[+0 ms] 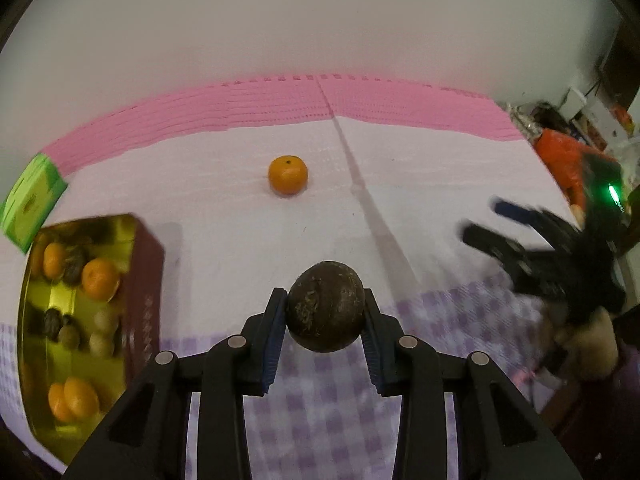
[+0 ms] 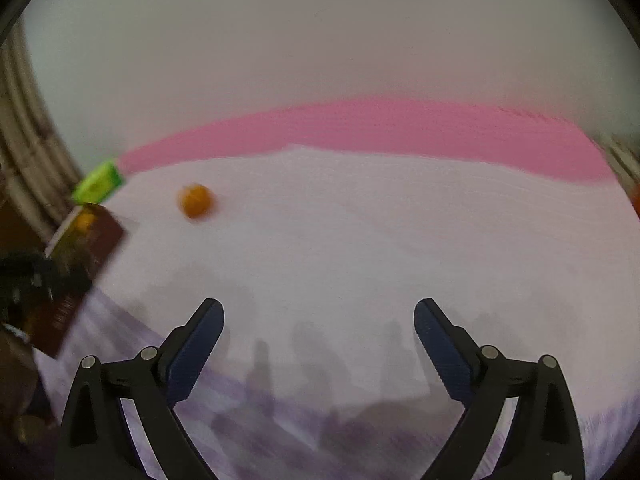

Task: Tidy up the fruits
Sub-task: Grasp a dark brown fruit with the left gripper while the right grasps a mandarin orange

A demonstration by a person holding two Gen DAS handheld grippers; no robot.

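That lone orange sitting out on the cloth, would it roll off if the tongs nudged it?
The orange looks round, so a nudge would probably roll it. The cloth looks flat and soft, which may stop it soon. Its skin seems smooth and firm; open tongs like the right tongs should hold it without crushing.

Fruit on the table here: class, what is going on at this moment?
A person with a gripper in each hand is sorting fruit. The left gripper is shut on a dark brown round fruit above the checked cloth. The right gripper is open and empty. The tin box already holds several fruits; one orange remains loose on the table.
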